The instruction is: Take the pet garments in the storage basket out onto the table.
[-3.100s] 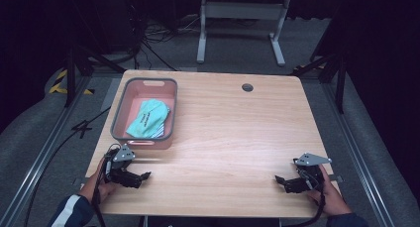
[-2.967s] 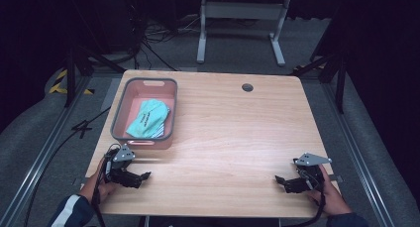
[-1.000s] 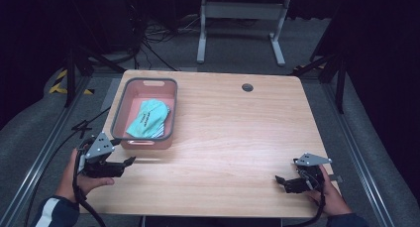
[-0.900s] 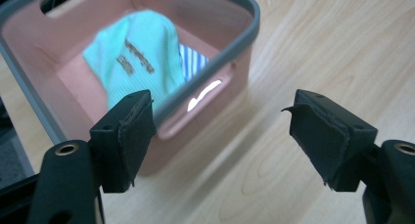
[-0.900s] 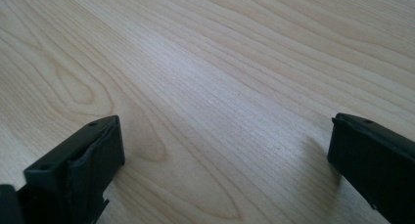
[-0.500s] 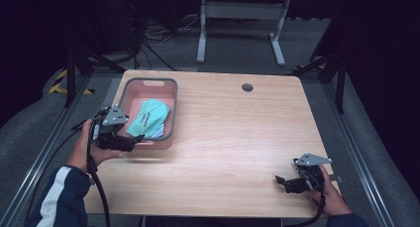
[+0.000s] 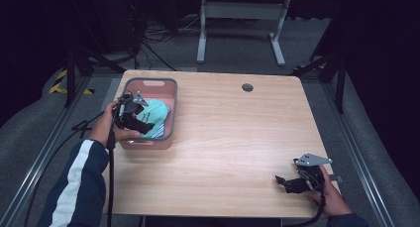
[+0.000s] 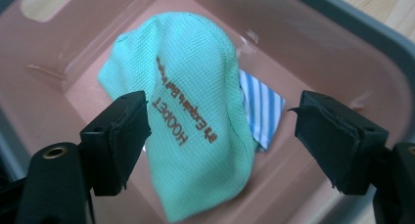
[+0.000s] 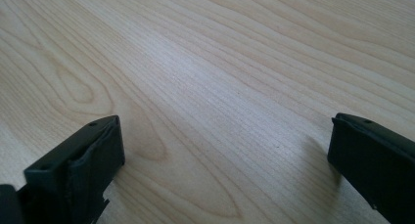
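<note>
Left gripper view: left gripper (image 8: 220,136), jaws wide apart, hangs over a mint cloth (image 8: 195,121) lying in the pink bin (image 7: 168,90) at far left. Soft, light, likely bunches; pinch its raised fold. Right gripper (image 7: 287,182) rests near right, jaws apart, empty.

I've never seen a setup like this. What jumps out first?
A pink plastic bin at the wooden table's far left holds a mint green cloth with brown lettering, over a blue striped cloth. The left gripper hangs open above it; the right gripper rests open near the front right corner.
</note>
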